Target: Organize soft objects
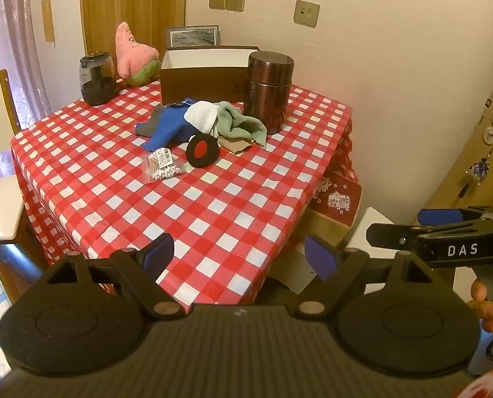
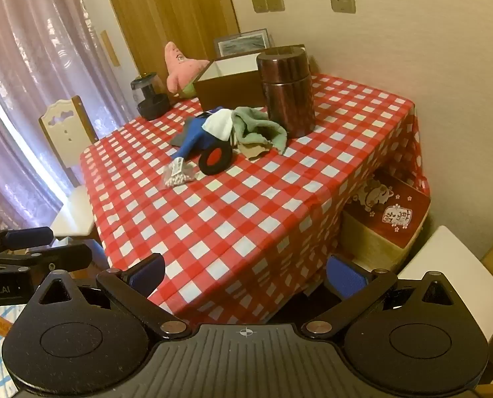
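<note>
Left gripper (image 1: 241, 255): held above the near edge of the table, angled downward; its blue-padded jaws are spread wide with nothing between them.
Right gripper (image 2: 246, 273): held likewise over the near corner, jaws set fully apart and empty.
Table: covered by a red-and-white checked tablecloth (image 1: 213, 205).
Soft objects: a heap of cloths is seen toward the far side (blue cloth (image 1: 168, 129), white cloth (image 1: 201, 116), pale green towel (image 1: 243, 124), grey and tan pieces partly hidden beneath).
Round black pad with red centre (image 1: 201, 150): propped against the heap's front.
Clear bag of cotton swabs (image 1: 163, 166): laid just beside the pad.
Open brown cardboard box (image 1: 200, 78): placed behind the heap.
Dark brown cylindrical canister (image 1: 269, 91): stood beside the box, touching the green towel.
Pink star-shaped plush toy (image 1: 133, 54): leaned at the far edge, left of the box.
</note>
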